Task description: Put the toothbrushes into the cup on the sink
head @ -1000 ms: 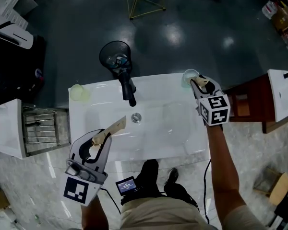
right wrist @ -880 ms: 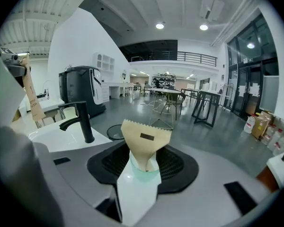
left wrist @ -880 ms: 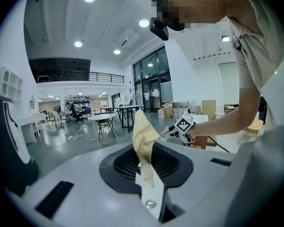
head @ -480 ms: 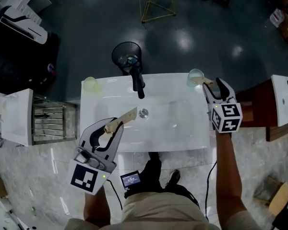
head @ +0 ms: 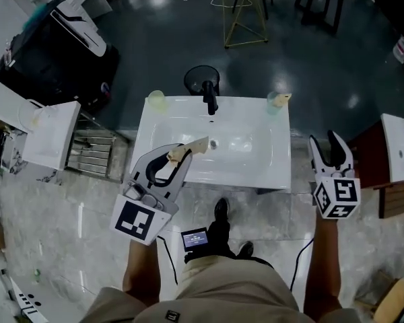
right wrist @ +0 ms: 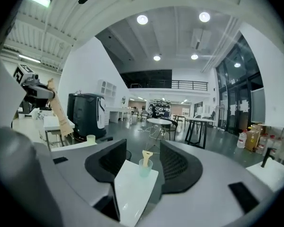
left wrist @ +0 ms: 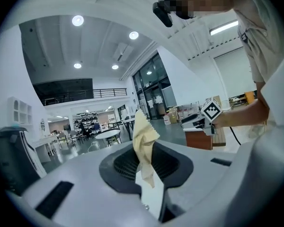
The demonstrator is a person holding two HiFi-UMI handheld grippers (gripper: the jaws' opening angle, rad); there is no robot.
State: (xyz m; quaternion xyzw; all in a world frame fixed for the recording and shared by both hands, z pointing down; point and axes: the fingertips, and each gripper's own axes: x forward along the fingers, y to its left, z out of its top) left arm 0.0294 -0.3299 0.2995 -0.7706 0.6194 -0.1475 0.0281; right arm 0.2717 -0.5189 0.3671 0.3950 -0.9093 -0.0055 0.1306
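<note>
Beige toothbrush (head: 196, 144) | clamped in left tool (head: 176, 157) | right tool (head: 325, 143) spread, empty

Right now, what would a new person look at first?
Probably the white sink in the middle of the head view, with its black faucet at the back edge. Over its front left, the left gripper pinches a tan wrapped toothbrush. At the back right corner a pale cup holds a second toothbrush, while the right gripper hangs open beside the sink.

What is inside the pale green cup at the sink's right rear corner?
One tan toothbrush in the pale green cup, top above the rim; its lower end is hidden.
</note>
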